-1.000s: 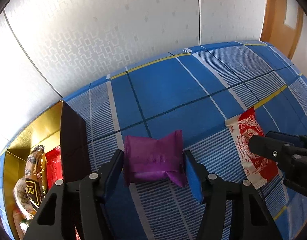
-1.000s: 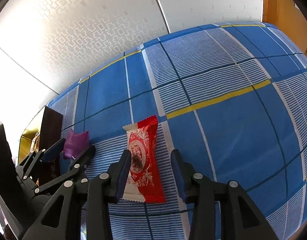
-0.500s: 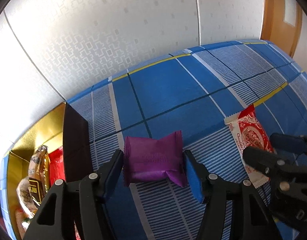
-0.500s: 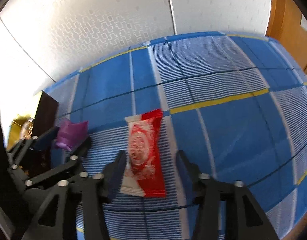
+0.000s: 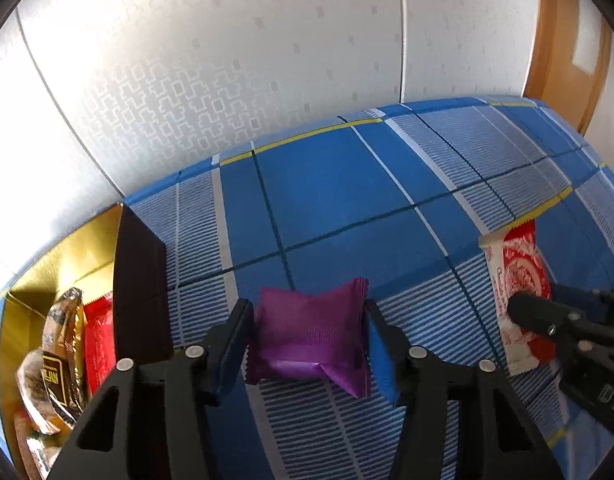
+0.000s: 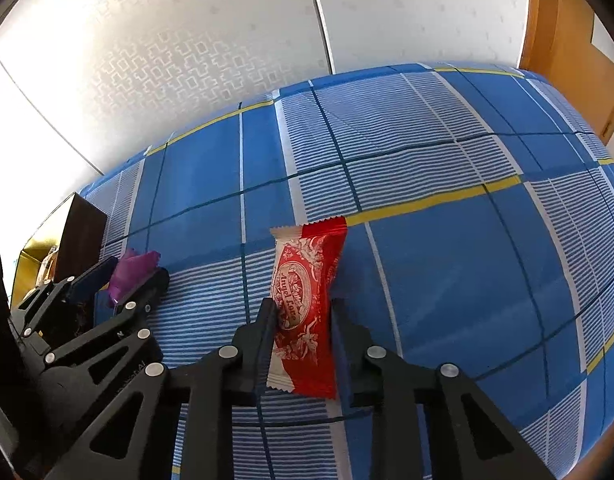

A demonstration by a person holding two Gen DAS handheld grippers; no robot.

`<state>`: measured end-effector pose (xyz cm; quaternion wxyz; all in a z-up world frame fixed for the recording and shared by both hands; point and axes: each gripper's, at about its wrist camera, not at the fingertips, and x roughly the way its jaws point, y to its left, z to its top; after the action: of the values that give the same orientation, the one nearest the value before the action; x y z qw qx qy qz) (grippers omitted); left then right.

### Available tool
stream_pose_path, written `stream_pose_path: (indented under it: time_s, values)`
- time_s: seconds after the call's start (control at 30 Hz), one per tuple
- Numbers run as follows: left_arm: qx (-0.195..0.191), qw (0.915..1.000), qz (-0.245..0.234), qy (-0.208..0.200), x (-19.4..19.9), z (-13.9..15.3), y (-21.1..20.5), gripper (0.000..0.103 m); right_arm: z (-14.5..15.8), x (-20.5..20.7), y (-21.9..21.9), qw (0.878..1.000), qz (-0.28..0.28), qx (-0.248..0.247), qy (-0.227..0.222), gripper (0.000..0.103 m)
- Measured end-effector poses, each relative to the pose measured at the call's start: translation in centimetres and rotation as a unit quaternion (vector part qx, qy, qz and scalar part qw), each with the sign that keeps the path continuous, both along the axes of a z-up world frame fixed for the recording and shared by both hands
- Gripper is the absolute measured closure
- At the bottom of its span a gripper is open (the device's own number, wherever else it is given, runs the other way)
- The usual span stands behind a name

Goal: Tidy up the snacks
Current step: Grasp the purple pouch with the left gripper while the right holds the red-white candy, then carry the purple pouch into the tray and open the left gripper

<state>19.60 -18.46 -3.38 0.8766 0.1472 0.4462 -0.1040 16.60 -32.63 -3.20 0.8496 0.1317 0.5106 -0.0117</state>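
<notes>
1. Blue plaid bedsheet with white stripes and yellow lines (image 5: 331, 200): covers the surface that carries everything; its far edge meets a white embossed wall panel (image 5: 187, 80), and a brown wooden door (image 6: 567, 40) stands past its far right corner.
2. Purple crinkled foil snack packet (image 5: 307, 336): lies on the sheet toward the near left, close to the box, between the two fingers of the left gripper.
3. Left gripper (image 5: 307, 344), black, hand-held: its jaws are closing, with the purple packet between them; both pads touch the packet's crimped ends, and the foil bulges.
4. Red-and-white printed snack packet (image 6: 307, 304): lies lengthwise on the sheet to the right of the purple one, well apart from it, its far end on a yellow line.
5. Right gripper (image 6: 303, 320), black, hand-held: its jaws are closing on the lower half of the red-and-white packet, pads against both long sides.
6. Open box with dark outer wall and gold lining (image 5: 139, 280): stands at the sheet's left edge and holds a red wrapper (image 5: 99, 344) and a brown-and-gold wrapped snack (image 5: 59, 352).
</notes>
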Motion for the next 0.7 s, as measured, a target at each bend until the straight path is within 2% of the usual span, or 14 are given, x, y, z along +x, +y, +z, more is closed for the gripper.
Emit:
stream_pose_path:
  time_s: [0.07, 0.2, 0.37, 0.57, 0.7]
  values:
    - [0.005, 0.9999, -0.009, -0.004, -0.3, 0.0, -0.2, 0.059, 0.0, 0.0, -0.1, 1.000, 0.000, 0.004, -0.001, 0.077]
    - [-0.011, 0.9998, -0.016, -0.002, -0.8, 0.3, 0.0, 0.060, -0.1, 0.2, -0.5, 1.000, 0.000, 0.010, -0.003, 0.077]
    - [-0.051, 0.9979, -0.031, -0.026, -2.4, 2.0, 0.7, 0.060, -0.1, 0.0, -0.6, 1.000, 0.000, 0.009, -0.005, 0.077]
    - [-0.074, 0.9937, -0.047, -0.070, -4.8, 4.6, 2.3, 0.060, -0.1, -0.1, -0.4, 1.000, -0.001, 0.006, -0.009, 0.077]
    - [-0.084, 0.9923, -0.043, -0.079, -5.9, 5.8, 4.0, 0.060, 0.0, -0.4, -0.1, 1.000, -0.002, -0.001, -0.012, 0.077]
